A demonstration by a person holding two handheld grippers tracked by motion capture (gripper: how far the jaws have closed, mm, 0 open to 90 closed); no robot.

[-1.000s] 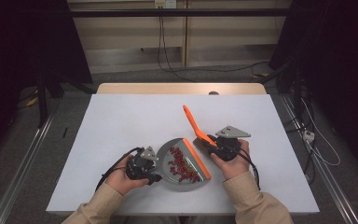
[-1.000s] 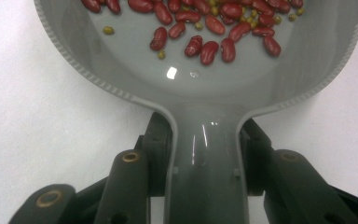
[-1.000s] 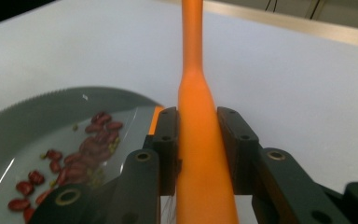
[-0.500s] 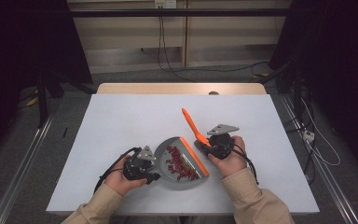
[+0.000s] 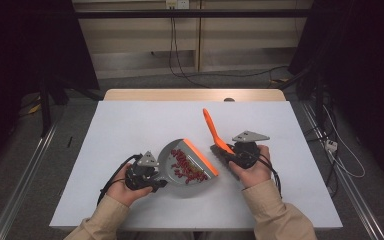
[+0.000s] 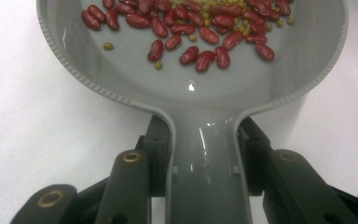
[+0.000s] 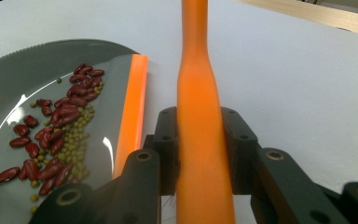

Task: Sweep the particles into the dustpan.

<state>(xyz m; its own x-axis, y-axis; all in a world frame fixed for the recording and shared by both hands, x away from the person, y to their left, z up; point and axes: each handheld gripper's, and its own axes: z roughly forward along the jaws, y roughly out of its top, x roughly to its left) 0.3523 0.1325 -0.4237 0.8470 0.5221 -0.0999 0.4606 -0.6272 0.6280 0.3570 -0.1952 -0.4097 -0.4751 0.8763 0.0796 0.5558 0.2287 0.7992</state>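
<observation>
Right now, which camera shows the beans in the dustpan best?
The left gripper view: the beans lie close and sharp, red ones and small green ones. The right gripper view shows them aslant; the high view shows a small red patch.

A lab: a white table [image 5: 130, 130] on a metal-railed floor [image 5: 20, 185], cables [image 5: 180, 70] trailing along a bare wall [image 5: 130, 35].

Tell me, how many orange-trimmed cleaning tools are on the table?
2. A grey dustpan with an orange lip, holding beans, sits near the table's front, gripped by the left gripper. A brush with an orange handle stands beside it in the right gripper.
</observation>
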